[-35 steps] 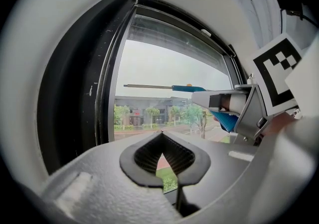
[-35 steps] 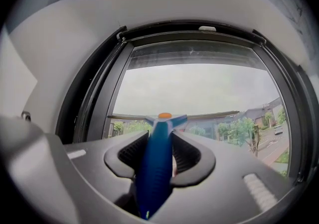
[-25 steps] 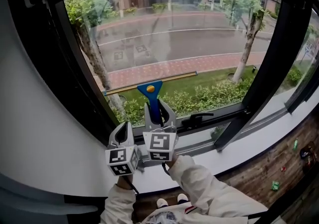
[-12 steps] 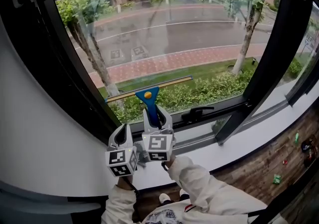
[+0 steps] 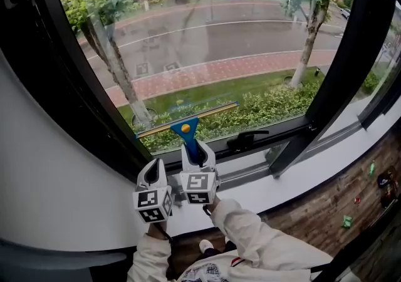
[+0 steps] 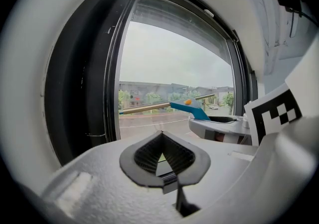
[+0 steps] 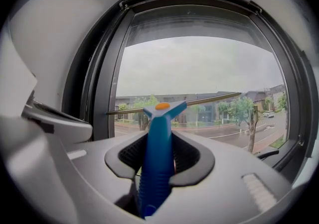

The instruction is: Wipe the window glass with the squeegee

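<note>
The squeegee (image 5: 187,133) has a blue handle, an orange dot and a long thin blade (image 5: 207,114). The blade lies against the lower part of the window glass (image 5: 207,42), slightly tilted, just above the bottom frame. My right gripper (image 5: 198,160) is shut on the squeegee's handle (image 7: 156,161), and its blade (image 7: 209,99) spans the pane ahead. My left gripper (image 5: 152,176) hovers beside it on the left, shut and holding nothing (image 6: 162,156). From the left gripper view the squeegee (image 6: 188,109) shows to the right, above the right gripper (image 6: 219,126).
A black window frame (image 5: 94,105) borders the pane, with a black latch handle (image 5: 246,140) on the bottom rail. A slanted black mullion (image 5: 326,86) stands to the right. Below runs the white sill (image 5: 301,183). Small items lie on the wooden floor (image 5: 369,193).
The right gripper has drawn the squeegee down the glass, so the blade now sits closer to the bottom frame. The left gripper stayed beside it.
</note>
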`<move>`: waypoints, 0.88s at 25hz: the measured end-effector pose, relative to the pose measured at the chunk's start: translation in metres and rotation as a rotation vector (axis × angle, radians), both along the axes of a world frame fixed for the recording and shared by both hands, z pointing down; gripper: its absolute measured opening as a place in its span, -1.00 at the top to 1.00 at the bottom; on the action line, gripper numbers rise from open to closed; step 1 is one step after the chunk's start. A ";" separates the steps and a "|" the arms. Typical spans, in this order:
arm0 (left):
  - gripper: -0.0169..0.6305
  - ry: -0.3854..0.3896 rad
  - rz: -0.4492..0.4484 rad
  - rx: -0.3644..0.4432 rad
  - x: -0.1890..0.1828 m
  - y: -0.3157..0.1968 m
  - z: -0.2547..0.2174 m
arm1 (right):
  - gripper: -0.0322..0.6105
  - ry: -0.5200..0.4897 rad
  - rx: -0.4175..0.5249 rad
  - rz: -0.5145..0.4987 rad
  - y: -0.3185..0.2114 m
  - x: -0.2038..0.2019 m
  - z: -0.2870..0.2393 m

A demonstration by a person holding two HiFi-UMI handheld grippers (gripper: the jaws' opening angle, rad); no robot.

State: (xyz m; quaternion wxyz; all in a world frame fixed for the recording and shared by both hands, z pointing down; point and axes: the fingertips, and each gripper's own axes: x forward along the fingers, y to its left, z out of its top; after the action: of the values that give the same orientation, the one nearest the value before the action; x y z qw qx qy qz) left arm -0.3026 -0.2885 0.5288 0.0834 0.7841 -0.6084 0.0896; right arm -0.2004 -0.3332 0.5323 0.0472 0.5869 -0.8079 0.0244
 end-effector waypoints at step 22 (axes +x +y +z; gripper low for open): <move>0.95 -0.026 0.020 -0.084 0.001 0.013 0.039 | 0.47 -0.018 -0.171 -0.005 0.005 -0.008 0.082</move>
State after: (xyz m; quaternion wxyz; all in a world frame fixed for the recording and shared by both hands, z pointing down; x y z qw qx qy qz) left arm -0.3019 -0.2756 0.5676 0.1076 0.7847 -0.5972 0.1262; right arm -0.2085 -0.3287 0.6144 0.0897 0.5784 -0.8048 0.0982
